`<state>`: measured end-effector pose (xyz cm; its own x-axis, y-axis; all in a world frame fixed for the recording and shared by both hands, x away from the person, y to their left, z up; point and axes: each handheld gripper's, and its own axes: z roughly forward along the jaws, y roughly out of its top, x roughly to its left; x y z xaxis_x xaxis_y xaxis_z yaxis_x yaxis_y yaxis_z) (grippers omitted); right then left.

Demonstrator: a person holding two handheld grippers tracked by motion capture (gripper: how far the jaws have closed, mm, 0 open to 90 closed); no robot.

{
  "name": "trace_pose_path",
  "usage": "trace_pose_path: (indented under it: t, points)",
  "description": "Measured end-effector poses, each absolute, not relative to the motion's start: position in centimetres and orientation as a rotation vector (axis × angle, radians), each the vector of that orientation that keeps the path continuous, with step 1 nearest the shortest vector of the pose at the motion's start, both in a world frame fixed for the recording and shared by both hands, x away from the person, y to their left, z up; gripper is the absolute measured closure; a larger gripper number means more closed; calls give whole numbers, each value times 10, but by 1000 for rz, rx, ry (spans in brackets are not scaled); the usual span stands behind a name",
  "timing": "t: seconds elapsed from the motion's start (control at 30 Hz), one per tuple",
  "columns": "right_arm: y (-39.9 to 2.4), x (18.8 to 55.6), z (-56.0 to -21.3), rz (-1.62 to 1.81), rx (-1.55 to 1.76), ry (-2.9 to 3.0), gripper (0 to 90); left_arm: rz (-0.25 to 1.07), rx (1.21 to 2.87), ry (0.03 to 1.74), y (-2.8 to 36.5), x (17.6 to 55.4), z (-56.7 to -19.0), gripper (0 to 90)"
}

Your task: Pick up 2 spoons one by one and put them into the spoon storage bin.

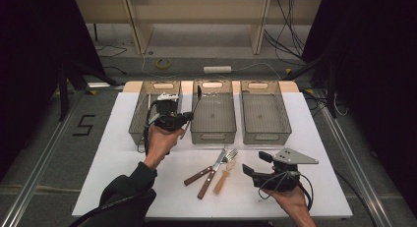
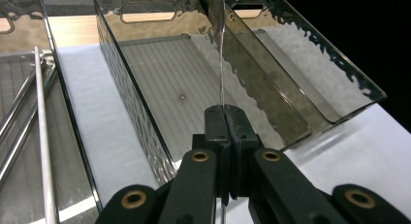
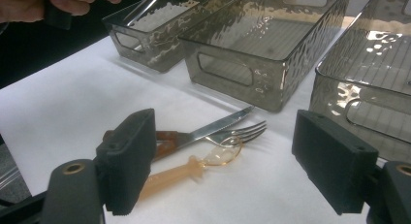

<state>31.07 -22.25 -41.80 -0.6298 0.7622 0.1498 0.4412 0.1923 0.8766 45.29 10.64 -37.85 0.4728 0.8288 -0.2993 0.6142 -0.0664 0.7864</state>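
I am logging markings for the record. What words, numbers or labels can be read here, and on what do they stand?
"5": black tape figure on the grey floor left of the table.
No other text is readable on the bins or cutlery.

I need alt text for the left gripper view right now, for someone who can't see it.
The left gripper, its black jaws shut on a thin shiny piece of cutlery, holds it upright above the middle clear bin. Another clear bin at the picture's left holds long thin utensils; all stand on a white table.
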Motion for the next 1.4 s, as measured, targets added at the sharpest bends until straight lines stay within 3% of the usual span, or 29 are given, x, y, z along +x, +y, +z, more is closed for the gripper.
trace_pose_path:
  t: [1.4]
  points:
    - [-221,310,-419,1408,1122,2171,253,297,1761,1269,67,508,-398,889]
